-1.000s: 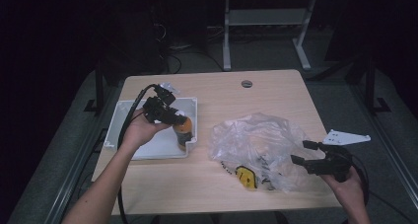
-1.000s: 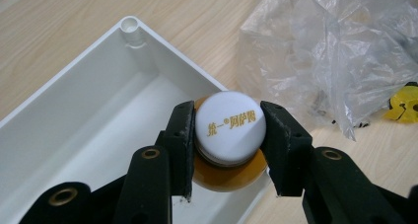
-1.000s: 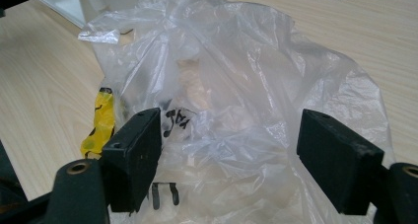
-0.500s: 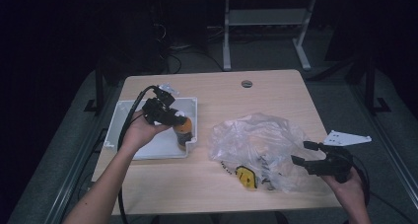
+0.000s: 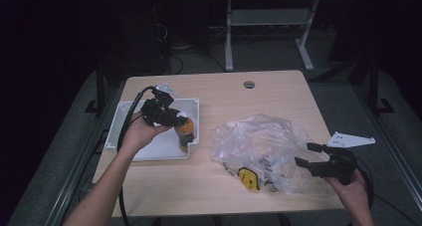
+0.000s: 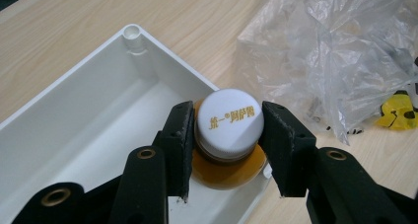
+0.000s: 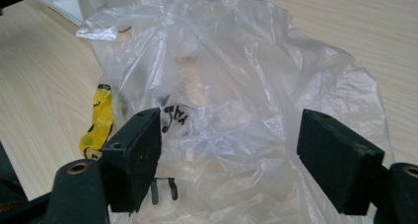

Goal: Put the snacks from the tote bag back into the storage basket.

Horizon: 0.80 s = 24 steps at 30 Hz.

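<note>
The left hand-held gripper (image 6: 226, 150) is clamping the white-capped orange bottle (image 6: 229, 140) in the white plastic tray (image 6: 74, 110), while the right hand-held gripper (image 7: 229, 160) is gaping apart at the crumpled clear plastic bag (image 7: 236, 76)

Two black handheld tools, bare forearms
Left tool (image 6: 224, 150) and right tool (image 7: 229, 155): black foam-padded jaws, brass rivets, black cables.

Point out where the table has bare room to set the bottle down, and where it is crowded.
Bare wood lies along the far edge around the round hole, and in front of the tray. The tray floor left of the bottle is also free. It is crowded at the right, where the plastic bag spreads before the right gripper.
</note>
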Available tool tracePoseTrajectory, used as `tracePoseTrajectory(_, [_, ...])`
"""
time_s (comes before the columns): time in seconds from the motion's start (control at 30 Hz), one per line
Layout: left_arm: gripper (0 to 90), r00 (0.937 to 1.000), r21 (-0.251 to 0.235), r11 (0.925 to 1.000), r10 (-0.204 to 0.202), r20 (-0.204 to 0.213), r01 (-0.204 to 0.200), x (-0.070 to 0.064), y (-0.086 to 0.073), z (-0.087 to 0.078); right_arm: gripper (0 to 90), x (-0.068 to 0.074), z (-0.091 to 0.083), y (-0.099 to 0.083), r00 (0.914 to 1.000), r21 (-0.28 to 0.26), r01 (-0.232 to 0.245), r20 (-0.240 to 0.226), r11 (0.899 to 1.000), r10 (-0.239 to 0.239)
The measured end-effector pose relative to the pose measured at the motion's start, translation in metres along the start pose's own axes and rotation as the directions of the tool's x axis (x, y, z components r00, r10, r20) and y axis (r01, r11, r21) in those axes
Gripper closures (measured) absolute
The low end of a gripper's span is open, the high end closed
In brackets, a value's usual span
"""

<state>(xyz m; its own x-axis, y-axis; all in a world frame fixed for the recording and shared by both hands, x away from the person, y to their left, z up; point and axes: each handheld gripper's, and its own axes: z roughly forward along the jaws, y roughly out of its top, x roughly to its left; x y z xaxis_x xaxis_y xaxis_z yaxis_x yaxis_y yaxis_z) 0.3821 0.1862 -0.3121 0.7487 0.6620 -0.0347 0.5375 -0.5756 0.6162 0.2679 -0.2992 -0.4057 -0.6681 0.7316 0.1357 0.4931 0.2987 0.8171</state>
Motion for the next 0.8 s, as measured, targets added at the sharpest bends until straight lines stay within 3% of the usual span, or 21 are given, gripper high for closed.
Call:
tracePoseTrajectory(0.5, [47.6, 0.9998, -0.034, 0.9994, 0.000, 0.019, 0.001, -0.004, -0.007, -0.006, 24.5, -0.002, 0.000, -0.002, 1.0000, 0.008, -0.005, 0.003, 1.000, 0.005])
tracePoseTrajectory(0.8, [45.6, 0.9989, -0.074, 0.9967, -0.030, 0.037, 0.033, -0.001, -0.016, -0.008, 24.5, -0.003, -0.001, -0.003, 0.9999, 0.005, -0.006, 0.010, 1.000, 0.006])
